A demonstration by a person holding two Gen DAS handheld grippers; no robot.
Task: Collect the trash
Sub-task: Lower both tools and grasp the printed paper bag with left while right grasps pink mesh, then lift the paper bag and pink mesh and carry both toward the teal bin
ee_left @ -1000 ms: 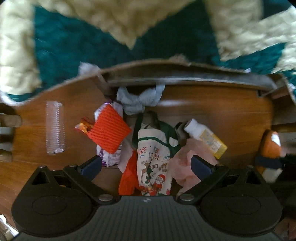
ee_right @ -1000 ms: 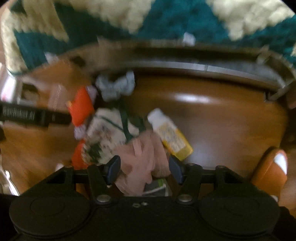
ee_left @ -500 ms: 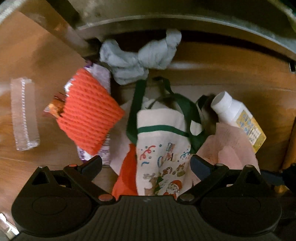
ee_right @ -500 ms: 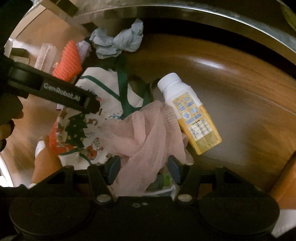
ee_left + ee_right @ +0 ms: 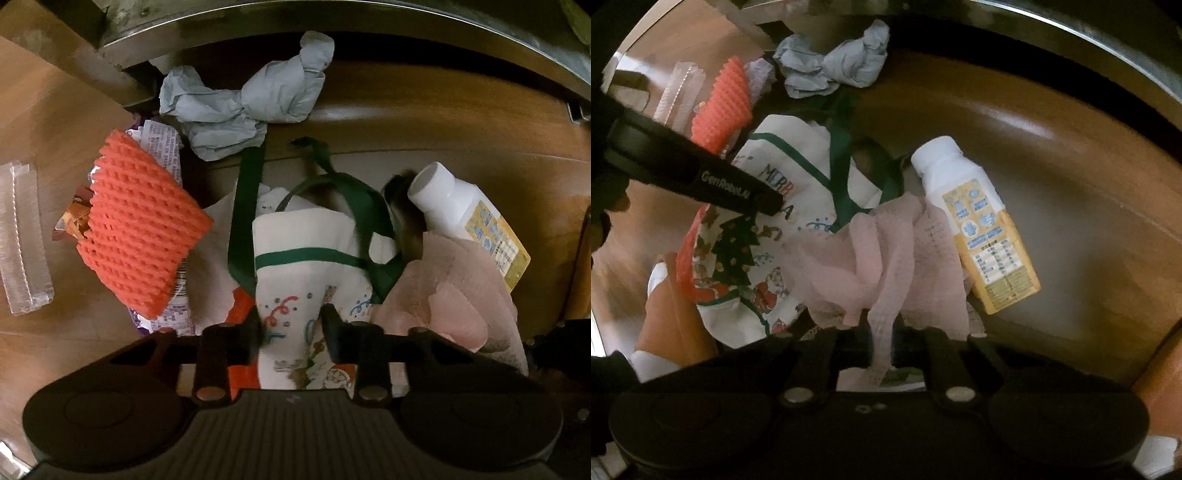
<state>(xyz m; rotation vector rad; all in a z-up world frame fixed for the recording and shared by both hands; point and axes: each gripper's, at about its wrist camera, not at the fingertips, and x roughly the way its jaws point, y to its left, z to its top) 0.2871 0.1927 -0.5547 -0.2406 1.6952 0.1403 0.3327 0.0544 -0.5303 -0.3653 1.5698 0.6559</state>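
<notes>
Both grippers pointing down at the trash pile on the wood floor (image 5: 424, 122); left gripper (image 5: 293, 325) jaws just closed, pinching the Christmas-print bag (image 5: 306, 258); right gripper (image 5: 881, 334) just clamped on pink mesh (image 5: 886, 258), w/ bottle (image 5: 979, 225) just right; grey paper wad (image 5: 243, 103) at far side.

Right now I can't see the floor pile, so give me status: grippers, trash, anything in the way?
Left gripper just closed on Christmas bag. Right gripper just closed on pink mesh. Bottle beside mesh, untouched.
</notes>
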